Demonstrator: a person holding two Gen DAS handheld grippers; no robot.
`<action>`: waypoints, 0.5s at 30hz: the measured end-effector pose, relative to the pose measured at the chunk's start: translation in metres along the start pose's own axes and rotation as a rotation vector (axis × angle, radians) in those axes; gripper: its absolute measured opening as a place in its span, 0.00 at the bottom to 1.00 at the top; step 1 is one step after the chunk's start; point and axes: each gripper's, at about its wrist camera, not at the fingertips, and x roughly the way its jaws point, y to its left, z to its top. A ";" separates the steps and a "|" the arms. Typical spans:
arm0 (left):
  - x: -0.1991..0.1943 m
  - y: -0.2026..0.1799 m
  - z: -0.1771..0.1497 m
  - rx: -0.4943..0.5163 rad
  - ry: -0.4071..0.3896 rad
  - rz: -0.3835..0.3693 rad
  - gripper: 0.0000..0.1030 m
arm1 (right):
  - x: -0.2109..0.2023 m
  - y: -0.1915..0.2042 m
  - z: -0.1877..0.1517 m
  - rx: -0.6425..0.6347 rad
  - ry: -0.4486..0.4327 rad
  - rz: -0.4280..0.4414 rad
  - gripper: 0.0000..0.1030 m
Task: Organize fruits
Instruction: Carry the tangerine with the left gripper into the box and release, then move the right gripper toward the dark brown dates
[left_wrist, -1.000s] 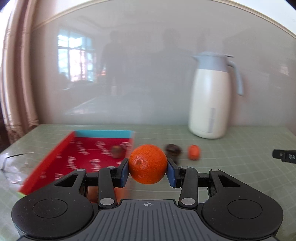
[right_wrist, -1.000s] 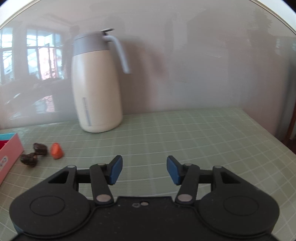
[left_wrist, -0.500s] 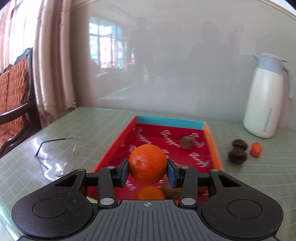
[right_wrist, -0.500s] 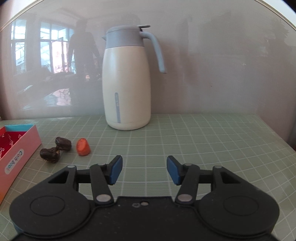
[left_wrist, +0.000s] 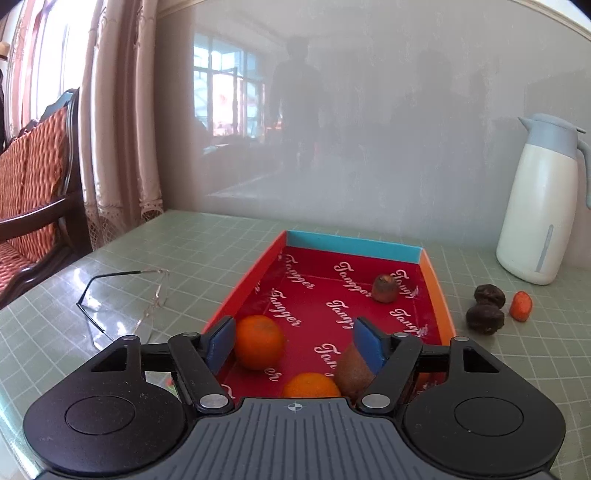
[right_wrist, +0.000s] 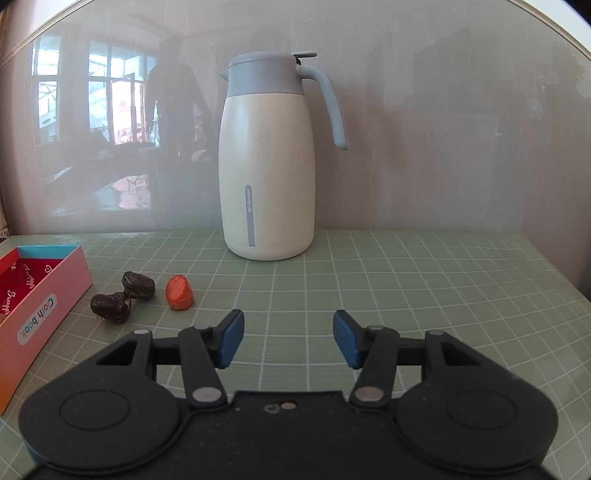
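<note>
- The left gripper hovers over the near end of the red box, and its jaws are opening; the blue pads press on nothing.
- An orange lies on the box floor between the jaws, just beside the left pad and close to the box's left wall. Whether the pad touches it I cannot tell.
- A second orange sits at the near edge of the box, partly hidden by the gripper body.
- A brown oval fruit lies next to that second orange, behind the right pad.
- A small brown fruit rests toward the far right corner of the box, near the blue end wall.
- On the desk, just outside the box's right wall, lie two dark fruits touching each other, with a small orange-red piece beside them.
- The right gripper is open and empty, over bare desk to the right of those loose fruits.
- A cream jug with a grey-blue lid and handle stands upright at the far edge of the desk, against the wall.
- A pair of glasses lies on the desk left of the box, toward the left edge.
- A chair with a patterned cushion stands beyond the desk's left edge, by the curtain.
</note>
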 end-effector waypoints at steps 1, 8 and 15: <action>-0.001 -0.001 0.000 0.002 -0.001 -0.002 0.68 | 0.000 0.000 0.000 0.001 -0.001 0.000 0.51; -0.005 -0.005 0.000 0.010 -0.008 -0.009 0.68 | -0.001 0.003 0.001 -0.001 -0.004 0.009 0.52; -0.007 -0.001 0.001 0.003 -0.010 -0.006 0.68 | 0.000 0.013 0.002 -0.004 -0.005 0.027 0.52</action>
